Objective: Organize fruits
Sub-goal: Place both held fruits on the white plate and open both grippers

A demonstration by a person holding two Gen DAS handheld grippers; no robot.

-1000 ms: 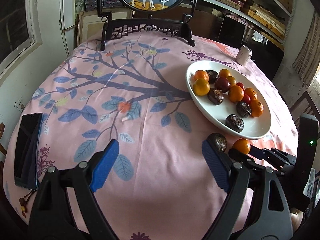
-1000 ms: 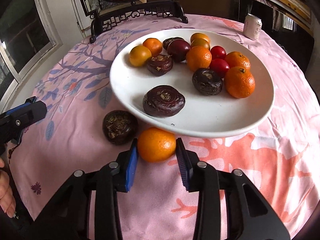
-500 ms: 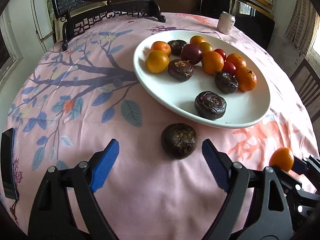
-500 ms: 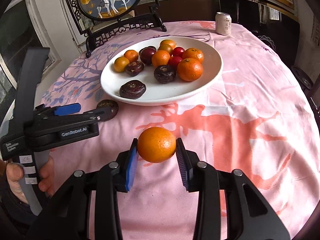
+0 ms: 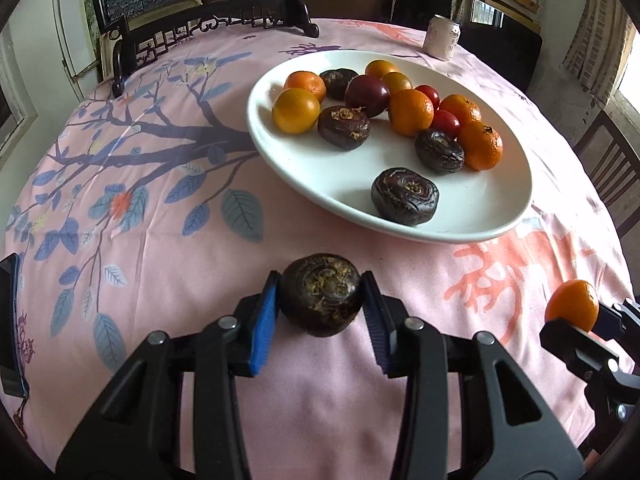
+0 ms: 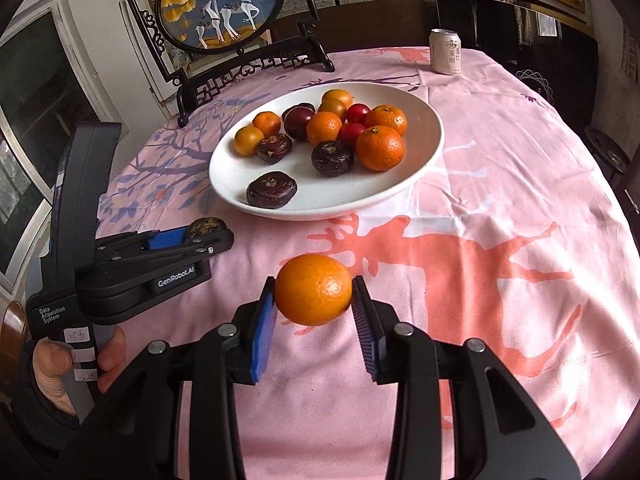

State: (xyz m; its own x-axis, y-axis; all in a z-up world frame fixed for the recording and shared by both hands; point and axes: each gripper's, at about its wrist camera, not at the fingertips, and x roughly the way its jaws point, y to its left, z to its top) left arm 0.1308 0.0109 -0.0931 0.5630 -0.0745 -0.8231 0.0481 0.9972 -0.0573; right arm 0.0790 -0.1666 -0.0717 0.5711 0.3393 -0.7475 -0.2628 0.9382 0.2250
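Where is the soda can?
The soda can stands upright at the table's far edge, beyond the white plate, toward the right in both wrist views.

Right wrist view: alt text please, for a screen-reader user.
The right hand-held gripper grips an orange above a pink tablecloth. Behind sits a white plate of oranges and dark fruits; at left, the left hand-held gripper holds a dark fruit.

A home dining room: tablecloth (image 6: 500, 160), framed deer screen (image 6: 224, 4) (ornamental).
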